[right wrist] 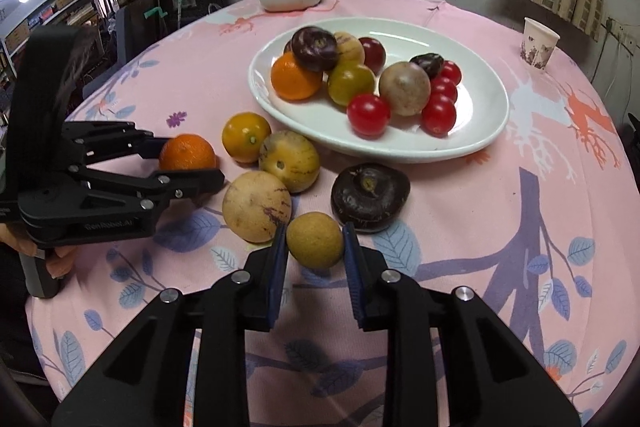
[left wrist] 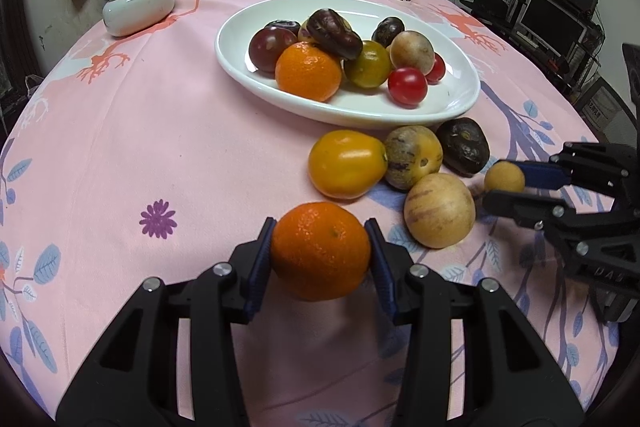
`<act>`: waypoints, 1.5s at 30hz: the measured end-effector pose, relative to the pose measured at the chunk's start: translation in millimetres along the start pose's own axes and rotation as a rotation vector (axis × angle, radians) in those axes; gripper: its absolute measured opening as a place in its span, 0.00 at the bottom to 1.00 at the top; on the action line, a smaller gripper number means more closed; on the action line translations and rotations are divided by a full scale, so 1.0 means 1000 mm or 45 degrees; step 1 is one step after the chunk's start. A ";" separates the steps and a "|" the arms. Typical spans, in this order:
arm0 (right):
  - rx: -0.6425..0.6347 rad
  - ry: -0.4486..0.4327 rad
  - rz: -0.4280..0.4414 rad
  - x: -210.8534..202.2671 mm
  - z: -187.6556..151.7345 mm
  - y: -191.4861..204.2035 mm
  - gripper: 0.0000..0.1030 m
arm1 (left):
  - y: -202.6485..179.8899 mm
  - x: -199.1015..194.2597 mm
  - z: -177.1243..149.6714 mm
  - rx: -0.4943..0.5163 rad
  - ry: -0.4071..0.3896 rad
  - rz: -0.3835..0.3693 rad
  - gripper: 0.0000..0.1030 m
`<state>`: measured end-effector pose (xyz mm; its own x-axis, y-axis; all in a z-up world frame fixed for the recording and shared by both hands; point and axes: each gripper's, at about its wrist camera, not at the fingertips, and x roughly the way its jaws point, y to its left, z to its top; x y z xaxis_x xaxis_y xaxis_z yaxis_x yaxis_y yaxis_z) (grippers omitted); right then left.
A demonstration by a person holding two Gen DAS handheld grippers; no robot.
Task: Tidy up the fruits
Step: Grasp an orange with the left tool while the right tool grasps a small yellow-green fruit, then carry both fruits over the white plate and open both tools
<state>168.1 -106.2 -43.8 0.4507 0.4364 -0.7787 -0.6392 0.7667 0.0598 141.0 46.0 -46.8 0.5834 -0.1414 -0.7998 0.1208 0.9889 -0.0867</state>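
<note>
Pink-clothed round surface, curtains behind. Near edge: left gripper (left wrist: 320, 255) clamped on an orange (left wrist: 320, 251); right gripper (right wrist: 315, 247) clamped on a small tan fruit (right wrist: 315, 240). No earlier frame, so lift unclear. Loose fruit cluster sits between the grippers and the white plate (left wrist: 460, 107) mid-surface. Best move: lift both straight up clear of neighbours, carry over the rim, release low into bare plate area. Right view alone shows a hand (right wrist: 60, 259) on the left handle; left view shows the monitor.
</note>
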 end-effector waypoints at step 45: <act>0.196 -0.158 -0.039 0.036 0.124 -0.059 0.28 | 0.022 0.027 0.160 -0.120 -0.074 0.005 0.44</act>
<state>299.7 -77.5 2.6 0.5479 0.4594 -0.6991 -0.5256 0.8392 0.1396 287.6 56.2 24.5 0.6293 -0.1376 -0.7649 0.0438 0.9889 -0.1418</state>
